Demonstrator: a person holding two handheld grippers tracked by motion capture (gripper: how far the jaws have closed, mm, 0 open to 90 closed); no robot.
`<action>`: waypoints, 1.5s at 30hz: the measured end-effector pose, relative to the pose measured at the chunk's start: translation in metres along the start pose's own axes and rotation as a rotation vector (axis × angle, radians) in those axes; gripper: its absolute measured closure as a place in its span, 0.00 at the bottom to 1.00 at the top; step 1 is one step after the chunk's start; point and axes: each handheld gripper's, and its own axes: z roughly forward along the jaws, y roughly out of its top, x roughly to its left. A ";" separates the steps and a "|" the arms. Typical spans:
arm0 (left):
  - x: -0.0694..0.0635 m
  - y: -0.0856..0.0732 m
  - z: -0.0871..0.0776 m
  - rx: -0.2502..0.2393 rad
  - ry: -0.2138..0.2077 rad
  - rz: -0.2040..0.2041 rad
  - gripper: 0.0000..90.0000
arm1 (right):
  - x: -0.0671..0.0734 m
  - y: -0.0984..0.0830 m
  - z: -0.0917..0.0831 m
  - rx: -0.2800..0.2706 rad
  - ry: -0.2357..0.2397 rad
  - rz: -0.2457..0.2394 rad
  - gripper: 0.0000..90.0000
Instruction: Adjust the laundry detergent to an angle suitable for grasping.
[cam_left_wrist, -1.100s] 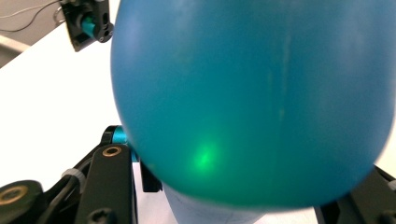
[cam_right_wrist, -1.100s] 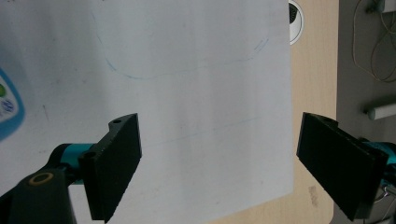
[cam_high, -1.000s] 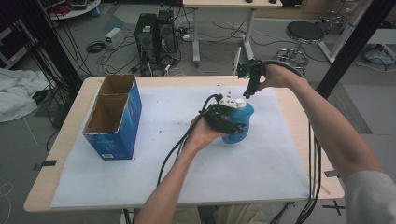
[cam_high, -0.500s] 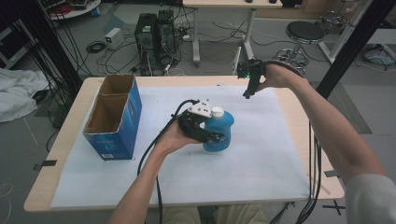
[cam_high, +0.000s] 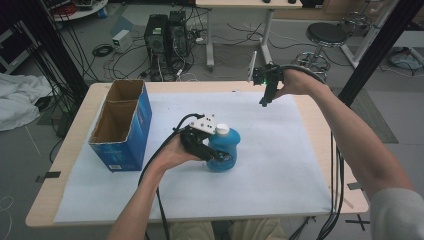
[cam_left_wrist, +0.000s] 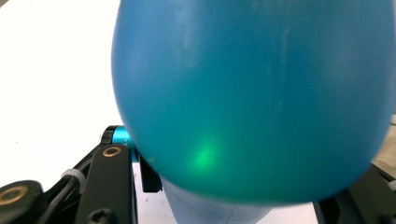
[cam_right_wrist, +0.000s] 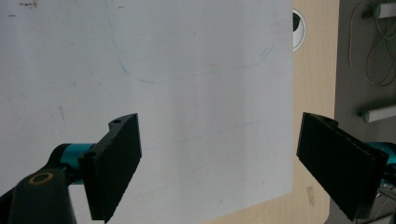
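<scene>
A wooden table (cam_high: 65, 150), covered by a large white sheet (cam_high: 280, 165), is seen from above. A person's two forearms reach in from the bottom edge, each hand holding a black two-jaw gripper.

Near the middle of the sheet stands a round blue bottle (cam_high: 225, 150) with a white cap (cam_high: 222, 130), upright. The left gripper (cam_high: 216, 157) is clamped around the bottle's body from the left side, one jaw crossing the front of the bottle. In the left gripper view, the blue bottle (cam_left_wrist: 252, 98) bulges very close between the jaws, with a small green glint of light on it and the white sheet behind it.

To the left of the bottle, apart from it, an open blue cardboard box (cam_high: 122, 125) stands on the table; its inside is brown.

The right gripper (cam_high: 263, 100) is held above the far right part of the sheet, well apart from the bottle, pointing down. In the right gripper view, its jaws stand wide apart with nothing between them, over the white sheet (cam_right_wrist: 187, 93) and the table's wooden edge (cam_right_wrist: 313, 93).

Beyond the table, computer towers (cam_high: 167, 35), loose cables and a stool (cam_high: 325, 35) sit on the floor.
</scene>
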 end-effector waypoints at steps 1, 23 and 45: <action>0.000 -0.001 0.000 0.003 -0.003 -0.001 0.51 | 0.000 0.000 0.000 -0.002 0.001 -0.003 0.15; 0.001 -0.025 0.006 -0.024 -0.013 -0.026 0.51 | 0.003 0.001 0.005 -0.003 0.004 -0.010 0.15; 0.001 -0.026 0.008 -0.016 0.000 -0.046 0.42 | 0.005 0.001 0.005 -0.010 0.007 -0.005 0.15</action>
